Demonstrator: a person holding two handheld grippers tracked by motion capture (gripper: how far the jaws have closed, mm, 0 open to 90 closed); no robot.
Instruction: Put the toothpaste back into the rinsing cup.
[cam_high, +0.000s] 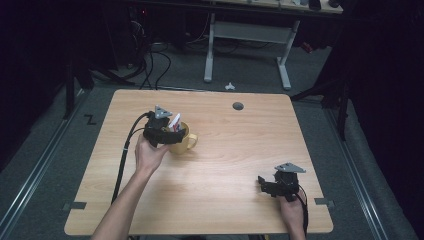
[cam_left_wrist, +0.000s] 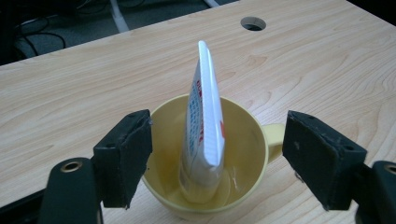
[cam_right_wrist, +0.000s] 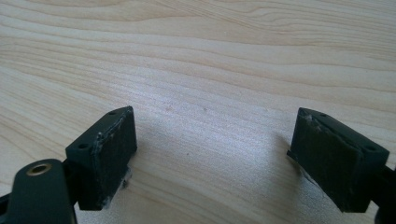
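Toothpaste tube is seen standing in a yellow mug, cap end down on the mug's floor and flat crimped end up, leaning slightly against the inner wall. In the left gripper view the left tongs are spread wide on either side of the mug; the tube stands between the pads but is touched by neither. No pad is pressed on the mug's rim either.

Near to far in the high view: at the near right of the tabletop the right tongs are held low by the person's right hand, well apart from the mug. In the right gripper view these tongs are spread, with bare wood grain between the pads.

Farther in, at the left of the tabletop, the left tongs are held by the left hand over the mug, whose handle is turned to the right. The white tube is seen rising above the rim. A black cable is trailed from the gripper toward the near left edge.

Beyond the mug, a round cable hole is set near the far edge of the tabletop.
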